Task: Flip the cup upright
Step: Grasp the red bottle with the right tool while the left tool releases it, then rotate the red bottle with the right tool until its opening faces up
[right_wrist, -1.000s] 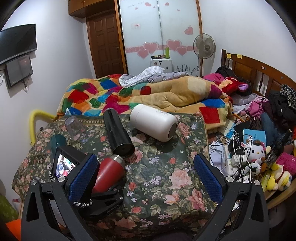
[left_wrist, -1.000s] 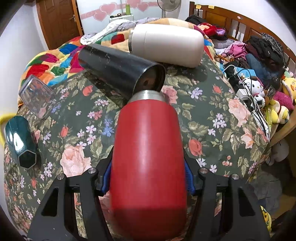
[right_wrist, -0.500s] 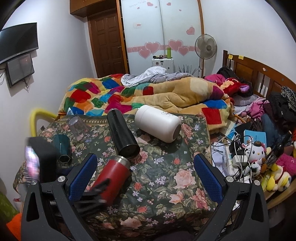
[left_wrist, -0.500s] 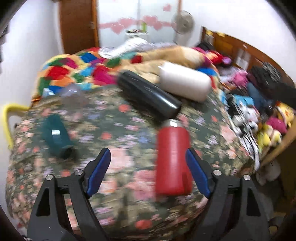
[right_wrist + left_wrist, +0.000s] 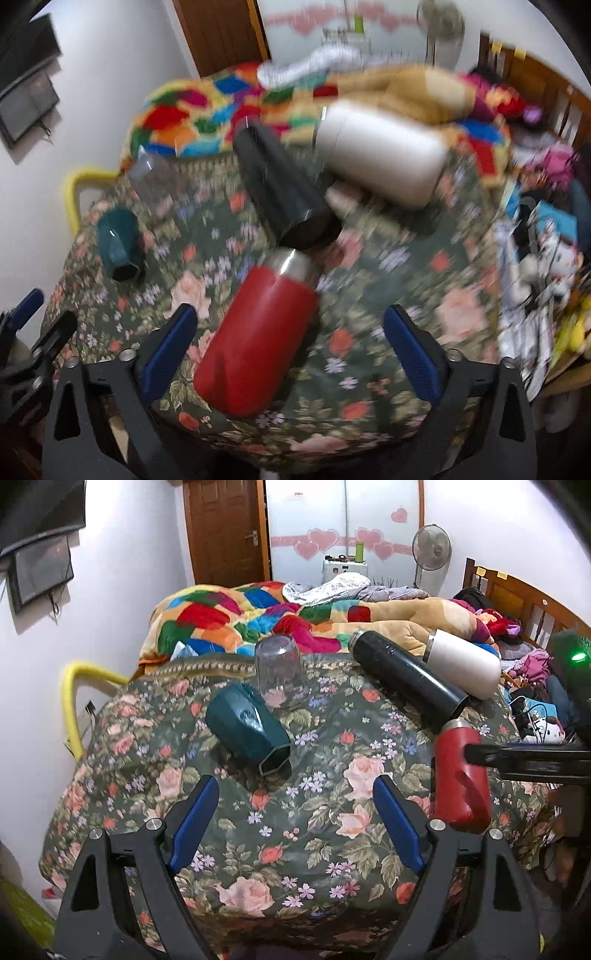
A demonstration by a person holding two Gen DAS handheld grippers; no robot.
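Sideways on the floral tablecloth [image 5: 295, 849] lies the red cup [image 5: 258, 332], steel rim toward the black tumbler [image 5: 284, 195], between the spread right gripper [image 5: 291, 350] fingers, with the left gripper [image 5: 295, 823] likewise spread, holding nothing.

A red metal cup [image 5: 258, 332] with a silver rim lies on a dark green cloth with pink roses [image 5: 332, 849], near a glossy black tumbler [image 5: 406, 679], a cream-white flask [image 5: 461, 664] and a teal faceted cup [image 5: 247, 731].
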